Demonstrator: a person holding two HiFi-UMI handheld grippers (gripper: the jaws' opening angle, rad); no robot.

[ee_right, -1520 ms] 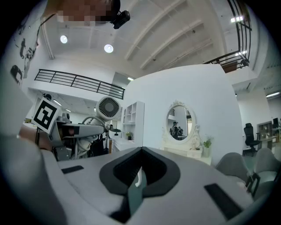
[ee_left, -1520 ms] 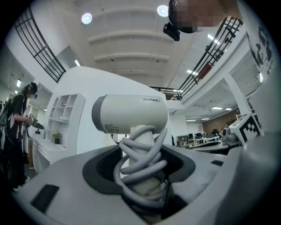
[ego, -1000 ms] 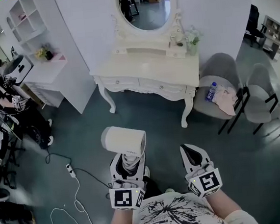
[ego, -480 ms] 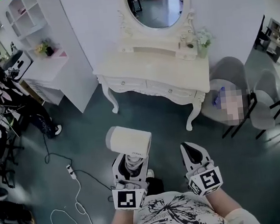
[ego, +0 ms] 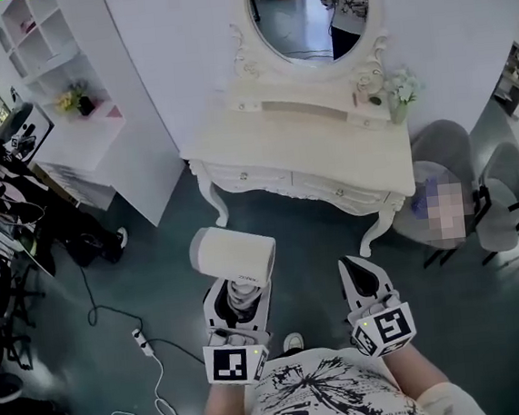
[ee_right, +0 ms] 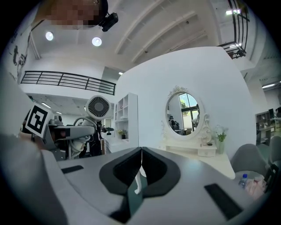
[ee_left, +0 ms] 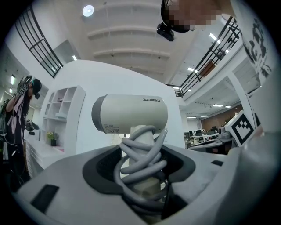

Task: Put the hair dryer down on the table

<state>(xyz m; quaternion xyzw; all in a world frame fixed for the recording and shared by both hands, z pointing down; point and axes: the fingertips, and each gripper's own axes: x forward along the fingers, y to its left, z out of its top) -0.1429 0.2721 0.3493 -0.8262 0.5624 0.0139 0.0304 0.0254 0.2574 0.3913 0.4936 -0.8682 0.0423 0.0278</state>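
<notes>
Hair dryer [ego: 234, 257] hangs over the floor in front of the cream desk [ego: 300, 152], well short of the desk's near edge and toward its left end as the head view shows it, barrel lying crosswise. Nearer the person than the desk, the left tongs [ego: 236, 300] are clamped on the dryer's upright handle, round which the grey cord [ee_left: 140, 154] is wound. Beside them, just as far from the desk, the right tongs [ego: 362, 279] are pressed together with nothing between them.
</notes>
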